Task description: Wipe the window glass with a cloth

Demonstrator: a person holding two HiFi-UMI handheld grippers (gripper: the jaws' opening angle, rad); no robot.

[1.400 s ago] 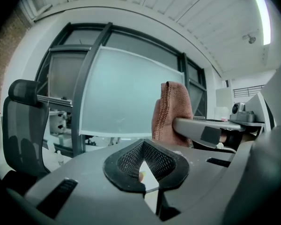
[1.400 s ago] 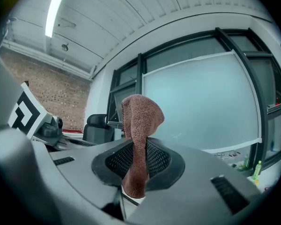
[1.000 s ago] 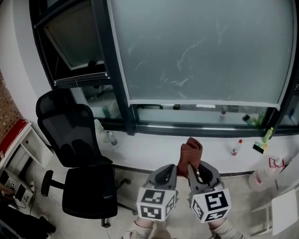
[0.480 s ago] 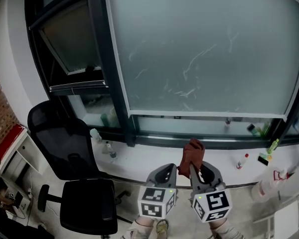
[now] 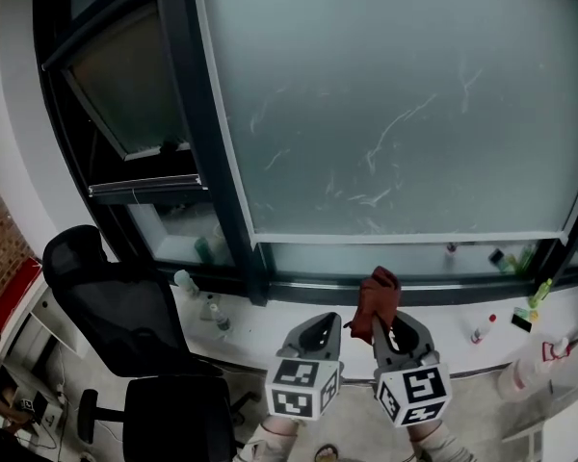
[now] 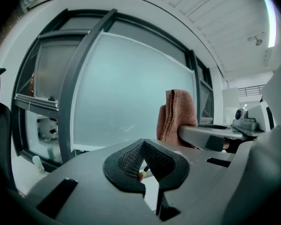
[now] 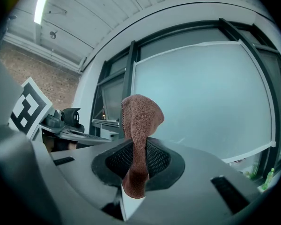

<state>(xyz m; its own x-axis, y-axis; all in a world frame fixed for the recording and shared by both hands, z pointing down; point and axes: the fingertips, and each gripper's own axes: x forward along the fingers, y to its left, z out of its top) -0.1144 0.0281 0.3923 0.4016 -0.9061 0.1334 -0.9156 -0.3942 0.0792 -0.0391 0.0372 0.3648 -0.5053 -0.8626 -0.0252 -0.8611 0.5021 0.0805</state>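
A large frosted window pane [image 5: 395,114] with white streaks fills the wall ahead, also seen in the left gripper view [image 6: 131,88] and the right gripper view [image 7: 201,102]. My right gripper [image 5: 385,327] is shut on a reddish-brown cloth [image 5: 376,301] that sticks up out of its jaws [image 7: 138,121]; the cloth [image 6: 178,116] is a little short of the glass. My left gripper [image 5: 318,333] is beside it on the left, shut with nothing in it.
A dark window frame post [image 5: 207,133] divides the pane from a tilted-open side window [image 5: 125,94]. The sill [image 5: 270,306] carries small bottles [image 5: 215,316] and a green bottle [image 5: 539,292]. A black office chair [image 5: 125,335] stands at the lower left.
The view has tilted up and closer to the window, so the pane fills more of the frame. Both grippers keep their pose, the cloth still held in the right one.
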